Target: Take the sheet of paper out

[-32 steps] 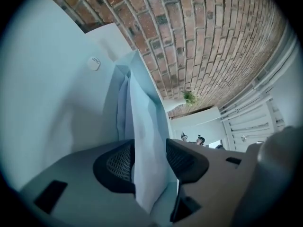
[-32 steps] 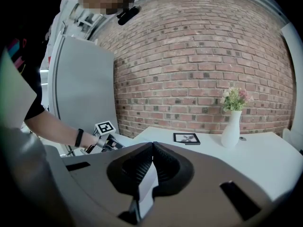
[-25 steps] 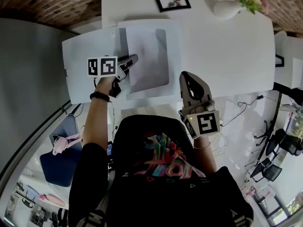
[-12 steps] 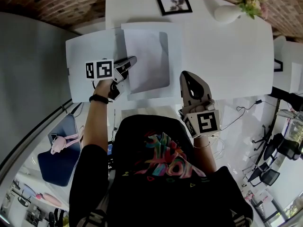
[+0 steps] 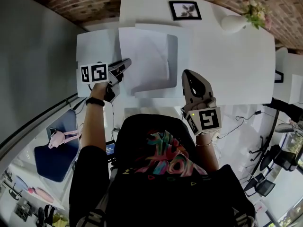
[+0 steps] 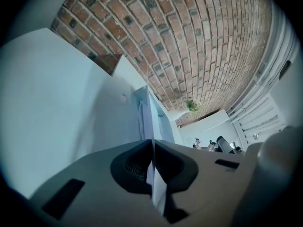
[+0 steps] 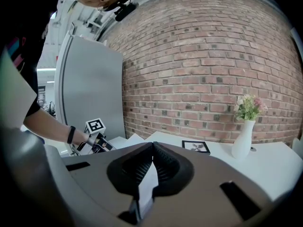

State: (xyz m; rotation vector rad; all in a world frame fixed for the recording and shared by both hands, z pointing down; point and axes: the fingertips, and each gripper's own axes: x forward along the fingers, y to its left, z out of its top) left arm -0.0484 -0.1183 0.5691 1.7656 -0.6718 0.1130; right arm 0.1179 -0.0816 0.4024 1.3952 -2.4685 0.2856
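A sheet of paper (image 5: pixel 150 63) lies greyish and partly lifted inside a white folder (image 5: pixel 183 60) on the white table (image 5: pixel 227 60). My left gripper (image 5: pixel 128 62) is at the sheet's left edge and is shut on it. In the left gripper view the paper (image 6: pixel 146 117) runs edge-on straight out from the closed jaws of the left gripper (image 6: pixel 152 142). My right gripper (image 5: pixel 190 74) hovers at the folder's lower right corner, shut. In the right gripper view the right gripper (image 7: pixel 152 144) shows nothing gripped ahead of its tips.
Another white sheet (image 5: pixel 94 44) lies left of the folder. A framed picture (image 5: pixel 185 10) and a white vase with flowers (image 5: pixel 235 21) stand at the table's far edge by the brick wall. A grey partition (image 5: pixel 33 60) rises at the left.
The left gripper has moved left and a little up with the sheet's edge in it. The right gripper has shifted slightly and stays shut.
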